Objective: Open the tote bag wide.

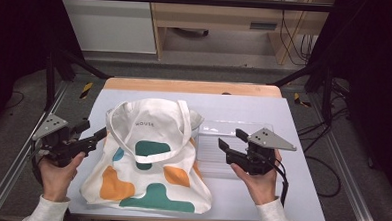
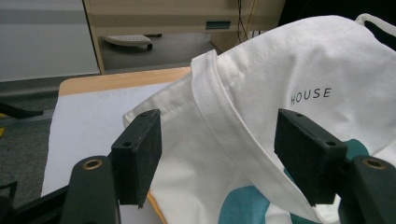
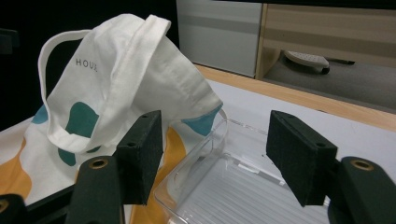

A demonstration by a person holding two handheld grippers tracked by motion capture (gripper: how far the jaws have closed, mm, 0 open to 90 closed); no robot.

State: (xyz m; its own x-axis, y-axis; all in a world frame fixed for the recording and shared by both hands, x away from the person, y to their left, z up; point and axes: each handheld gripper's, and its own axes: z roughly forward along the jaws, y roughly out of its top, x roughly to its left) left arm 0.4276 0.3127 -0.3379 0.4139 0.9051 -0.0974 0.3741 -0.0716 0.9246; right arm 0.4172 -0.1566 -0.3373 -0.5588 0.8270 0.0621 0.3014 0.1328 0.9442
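Two grippers flank one white canvas tote bag (image 1: pixel 149 158) printed with teal and orange blobs and the word HOUSE, lying on the pale grey worktop (image 1: pixel 264 111). The left gripper (image 1: pixel 102 135) sits at the bag's left edge, fingers released with nothing between them; in the left gripper view the left finger pad (image 2: pixel 140 154) is over the bag's edge and the right one (image 2: pixel 306 154) over its printed face, neither seen pressing cloth. The right gripper (image 1: pixel 233 138) is at the bag's right, fingers also spread and gripping nothing, hovering over a clear ribbed plastic tray (image 1: pixel 222 151) that lies just beside the bag; from the right gripper view the bag (image 3: pixel 116 79) is ahead and to the left of the fingers (image 3: pixel 140 154), apart from them. The bag's upper part is humped up, mouth end bulging, with the white handle loop (image 1: pixel 147 138) draped over its face. Hard to tell: what props up the hump, whether the tray's near left corner slips under the bag's edge, and whether the left fingers touch fabric. The tray's outline is faint against the worktop in the high view. The bag's lower corners sit near the worktop's front edge. The bag's long axis runs front to back on the worktop, mouth and handles pointing to the far side, closed bottom toward the person.
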